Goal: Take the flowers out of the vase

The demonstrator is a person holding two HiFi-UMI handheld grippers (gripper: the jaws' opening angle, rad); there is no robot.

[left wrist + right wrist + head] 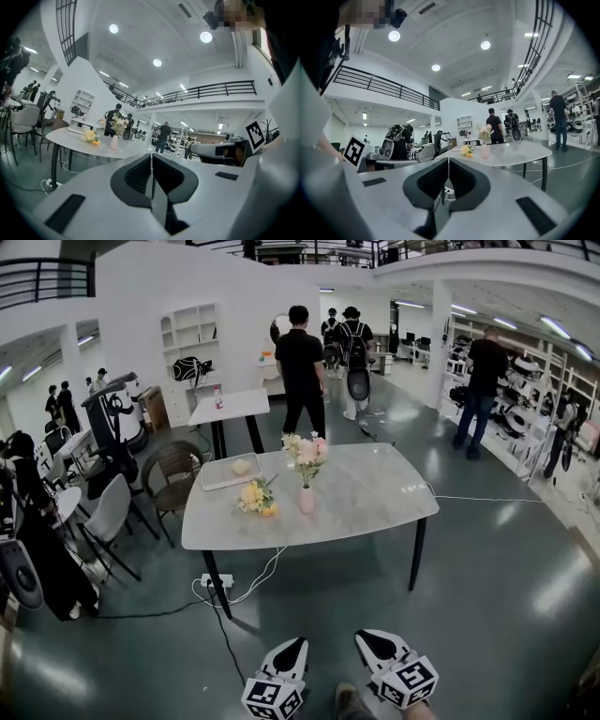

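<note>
Resting on 1 table: 1 vase w/ flowers, 1 bouquet; left gripper, right gripper pressed together.

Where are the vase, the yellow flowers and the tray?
vase [307, 501], head view, on its body.
yellow flowers [257, 496], head view, middle of the bunch.
tray [218, 476], head view, bare part near its left edge.

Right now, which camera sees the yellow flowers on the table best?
The head view: it looks down on the yellow flowers, which lie just left of the vase. Both gripper views show them small and far off, seen side-on.
</note>
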